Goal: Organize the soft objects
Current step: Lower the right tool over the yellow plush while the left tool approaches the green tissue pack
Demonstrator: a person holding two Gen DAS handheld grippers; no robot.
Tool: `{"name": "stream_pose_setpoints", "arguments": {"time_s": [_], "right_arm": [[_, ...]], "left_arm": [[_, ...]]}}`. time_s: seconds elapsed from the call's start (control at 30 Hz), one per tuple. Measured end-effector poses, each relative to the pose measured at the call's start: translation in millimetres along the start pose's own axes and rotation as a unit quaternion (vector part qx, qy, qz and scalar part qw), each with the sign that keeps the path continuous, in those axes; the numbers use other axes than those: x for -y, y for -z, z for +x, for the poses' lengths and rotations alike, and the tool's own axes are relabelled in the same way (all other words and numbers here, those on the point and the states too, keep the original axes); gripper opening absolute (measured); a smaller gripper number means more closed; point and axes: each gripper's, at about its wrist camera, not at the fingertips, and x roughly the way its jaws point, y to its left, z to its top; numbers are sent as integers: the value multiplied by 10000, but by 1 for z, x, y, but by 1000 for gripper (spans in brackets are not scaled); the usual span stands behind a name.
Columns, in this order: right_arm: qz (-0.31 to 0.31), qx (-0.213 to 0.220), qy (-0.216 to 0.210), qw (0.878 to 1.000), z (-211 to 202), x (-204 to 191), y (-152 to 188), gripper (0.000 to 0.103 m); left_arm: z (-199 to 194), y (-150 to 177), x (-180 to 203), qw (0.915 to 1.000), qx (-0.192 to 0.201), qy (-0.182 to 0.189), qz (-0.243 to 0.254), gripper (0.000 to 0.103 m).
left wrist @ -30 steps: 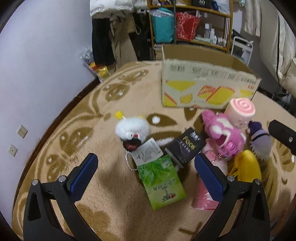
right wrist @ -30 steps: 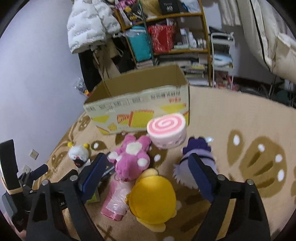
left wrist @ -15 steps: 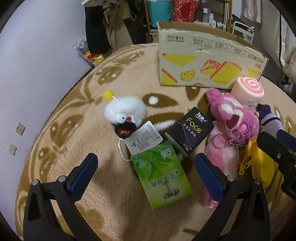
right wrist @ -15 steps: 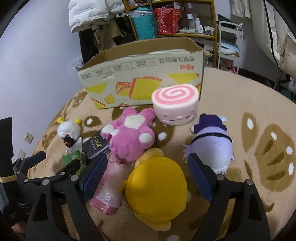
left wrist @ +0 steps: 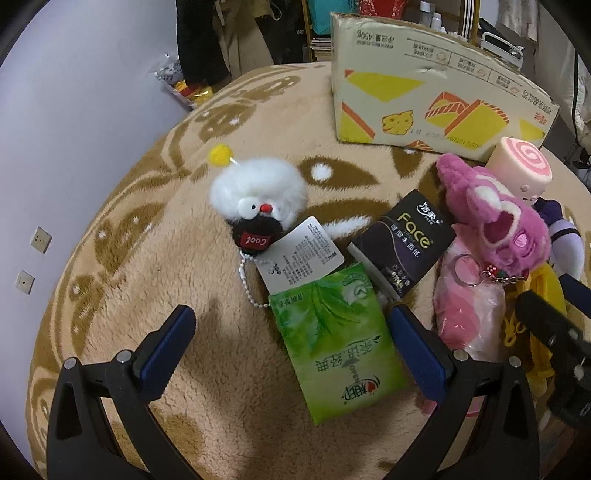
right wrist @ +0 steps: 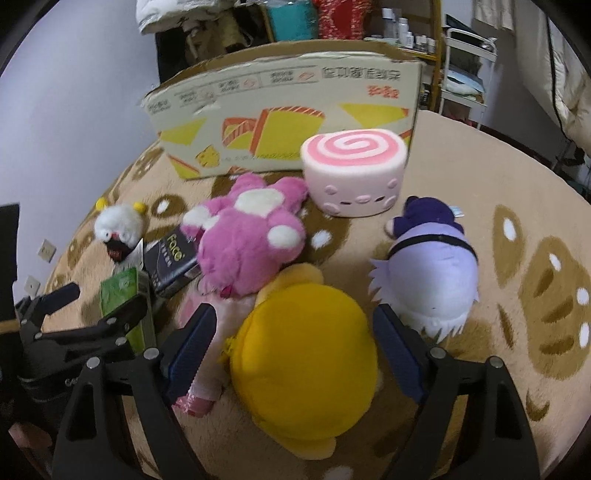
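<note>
My left gripper (left wrist: 290, 317) stands open above a green tissue pack (left wrist: 332, 343) on the carpet, with the pack's upper end between its fingers. Just beyond lie a white fluffy keychain toy (left wrist: 258, 195) and a black tissue pack (left wrist: 406, 240). My right gripper (right wrist: 293, 314) is open and its jaws are closing; a yellow plush (right wrist: 306, 350) lies between them, and the pads are not pressing on it. A pink plush (right wrist: 251, 236), a purple plush (right wrist: 432, 273) and a pink swirl roll cushion (right wrist: 354, 173) sit around it. An open cardboard box (right wrist: 288, 103) stands behind.
A pink plastic pack (left wrist: 465, 314) lies under the pink plush, beside the left gripper's right finger. The beige patterned carpet (left wrist: 147, 258) runs to a lilac wall on the left. Shelves and hanging clothes (right wrist: 295, 18) stand behind the box. The two grippers are close side by side.
Both grippers have sunk toward the carpet and tipped further down, so the toys and packs look larger. The objects themselves have not moved.
</note>
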Motion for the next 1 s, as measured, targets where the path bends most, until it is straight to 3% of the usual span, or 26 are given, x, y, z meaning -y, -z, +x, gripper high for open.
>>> {"name": "stream_pose_setpoints", "arguments": {"time_s": [0.5,0.77,0.87,1.0], "right_arm": [[67,-321,28,9995,13,7,4,91],[-145,-498,-21,9987,20,-2,5,84],[-52,-516,-113,9986,19,1,5,81],[8,-481,-151,9987,18,5,3,80]], "left_arm": [[11,1,-2,9999,-58,-152,-30,103],[15,1,-4,9998,-147,-81,-68,103],[17,2,-3,9997,-220,8,-61,91],[19,4,2,9996,-273,23,49,83]]}}
